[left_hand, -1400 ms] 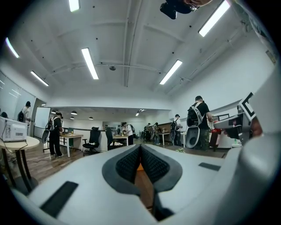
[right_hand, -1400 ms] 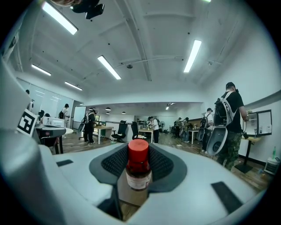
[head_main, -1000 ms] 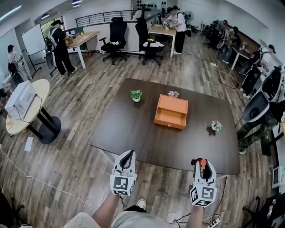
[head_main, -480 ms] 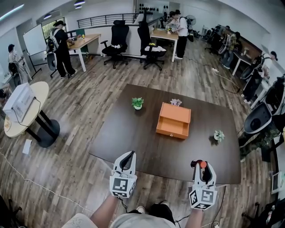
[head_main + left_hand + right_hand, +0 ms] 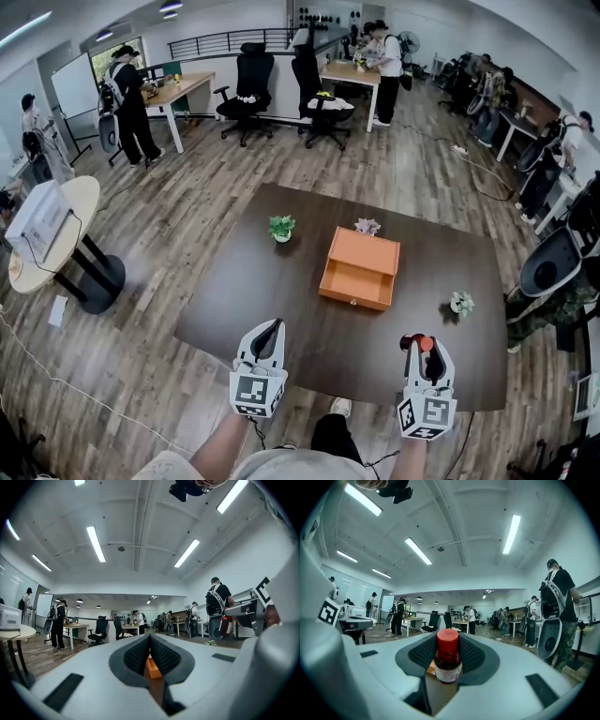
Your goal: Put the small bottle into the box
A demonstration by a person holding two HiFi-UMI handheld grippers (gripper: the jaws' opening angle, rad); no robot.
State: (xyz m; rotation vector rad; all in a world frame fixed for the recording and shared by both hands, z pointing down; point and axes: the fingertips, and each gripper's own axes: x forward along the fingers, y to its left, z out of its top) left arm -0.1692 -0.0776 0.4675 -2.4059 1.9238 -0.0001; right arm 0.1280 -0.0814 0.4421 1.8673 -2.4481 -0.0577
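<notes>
With the right gripper (image 5: 419,343) clamped part-way wide on the small bottle (image 5: 448,660), pads on its dark-red body below the red cap, hold that pinch exactly as it is and carry the bottle upright. Judged as the carry stage, with the bottle well short of the orange box (image 5: 354,292), to the near right of it, about over the near edge of the brown surface (image 5: 262,309). Leave the left gripper (image 5: 270,330) as it is, jaws together on nothing, to the near left of the box and out of the path.

Aim forward and a little leftward for the box's open top, coming in over the low front wall rather than against it. Lower inside the walls before easing the jaws apart, so as not to drop or tip the bottle. Mind the small potted plant (image 5: 459,303) off to the right of the box; pass on the box side of it. Disregard the green plant (image 5: 281,228) to the far left of the box and the pale one (image 5: 366,226) just behind it.
</notes>
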